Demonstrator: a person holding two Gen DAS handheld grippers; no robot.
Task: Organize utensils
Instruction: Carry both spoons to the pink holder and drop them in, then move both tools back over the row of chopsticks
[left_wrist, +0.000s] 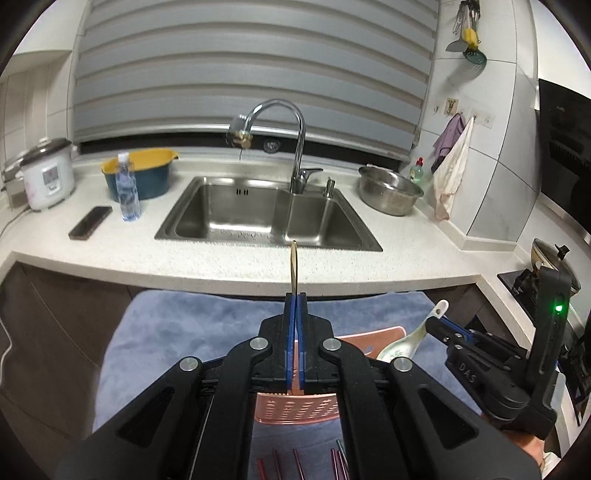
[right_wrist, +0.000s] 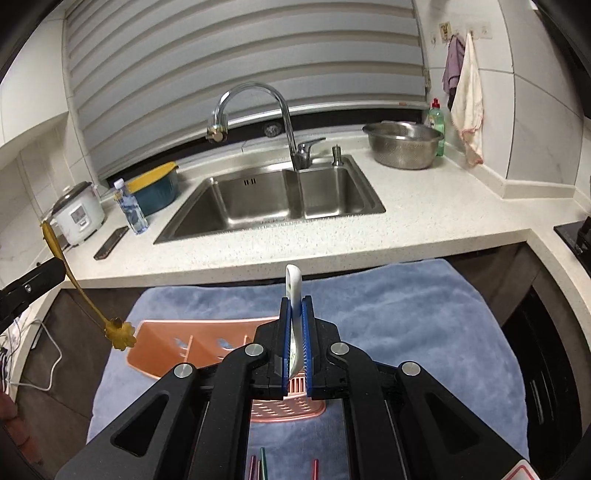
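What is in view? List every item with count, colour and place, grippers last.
gold spoon: one, gold, in left gripper.
ceramic spoon: one, white, in right gripper.
utensil tray: one, pink, on the towel.
towel: one, blue, below the counter edge.
chopsticks: several, red, on towel's near end.
sink: one, steel, in counter.
colander: one, steel, right of sink.
rice cooker: one, white, far left.
water bottle: one, clear.
phone: one, dark.
left gripper: black, shut.
right gripper: black, shut.

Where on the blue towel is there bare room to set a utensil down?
Bare patches on the blue towel: the wide stretch right of the pink slotted plastic tray, and the strip between tray and counter edge. Crowded: the near edge, where red and green chopsticks lie.
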